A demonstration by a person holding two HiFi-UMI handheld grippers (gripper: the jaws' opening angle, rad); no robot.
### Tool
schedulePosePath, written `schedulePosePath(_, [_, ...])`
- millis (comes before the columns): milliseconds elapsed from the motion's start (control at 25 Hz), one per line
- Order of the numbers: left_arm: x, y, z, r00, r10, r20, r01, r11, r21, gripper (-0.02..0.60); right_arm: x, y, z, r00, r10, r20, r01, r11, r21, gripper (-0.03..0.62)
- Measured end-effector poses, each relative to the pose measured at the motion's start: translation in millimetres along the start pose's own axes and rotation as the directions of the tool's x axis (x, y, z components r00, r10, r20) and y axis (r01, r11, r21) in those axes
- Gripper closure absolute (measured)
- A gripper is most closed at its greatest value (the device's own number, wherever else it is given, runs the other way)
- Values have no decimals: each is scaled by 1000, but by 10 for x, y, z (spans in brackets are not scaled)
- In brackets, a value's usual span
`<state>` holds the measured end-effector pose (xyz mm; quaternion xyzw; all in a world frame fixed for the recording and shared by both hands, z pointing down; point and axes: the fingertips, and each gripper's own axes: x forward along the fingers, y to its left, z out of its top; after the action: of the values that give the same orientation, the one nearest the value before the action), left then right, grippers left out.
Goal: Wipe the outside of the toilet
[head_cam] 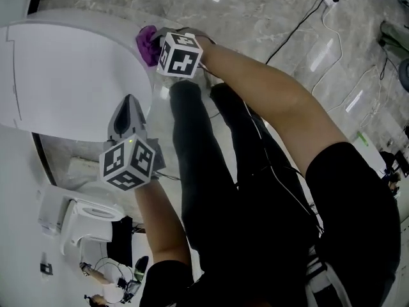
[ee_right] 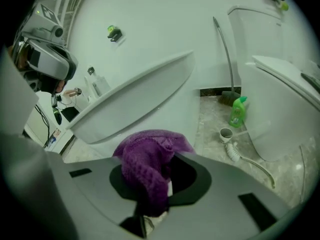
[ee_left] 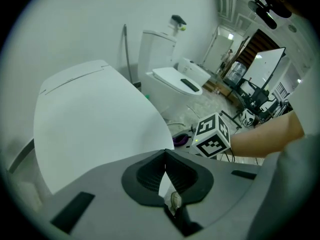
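Right gripper (ee_right: pixel 169 156) clamps purple knitted cloth (ee_right: pixel 145 164) beside white ceramic toilet (ee_right: pixel 135 104). Left gripper (ee_left: pixel 165 156): jaws together, empty. Green plastic bottle (ee_right: pixel 238 111): label unreadable.

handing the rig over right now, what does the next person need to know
Right gripper: shut on the purple cloth, held at the front edge of the toilet, whose lid is down. Contact with it is unclear.
Left gripper: shut, empty, hovering near the lid's edge.
Done: cannot tell how much has been wiped.
Left: probably work the cloth around the bowl's outside and down its sides.
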<state>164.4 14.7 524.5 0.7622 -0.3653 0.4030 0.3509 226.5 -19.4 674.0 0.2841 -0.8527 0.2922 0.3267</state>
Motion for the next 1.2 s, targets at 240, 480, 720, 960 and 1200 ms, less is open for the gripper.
schedulePosePath(240, [-152, -258, -456, 999, 36, -10, -36, 995, -97, 574, -30, 453, -247, 997, 63, -46, -67, 993, -97, 520])
schedulePosePath(480, [-283, -214, -749, 997, 76, -12, -77, 984, -159, 574, -10, 576, -254, 999, 37, -1, -37, 999, 4, 520])
schedulePosePath(720, [-302, -41, -1076, 993, 113, -14, -113, 965, -236, 574, 3, 604, -247, 1000, 10, 7, -11, 999, 38, 520])
schedulePosePath(960, [-449, 232, -1349, 991, 132, 16, -121, 945, -305, 574, 106, 799, -199, 1000, -4, -20, 4, 1000, 6, 520])
schedulePosePath(1200, [-658, 368, -1813, 991, 132, 26, -116, 934, -337, 574, 171, 1033, -299, 996, -70, -60, 72, 997, 21, 520])
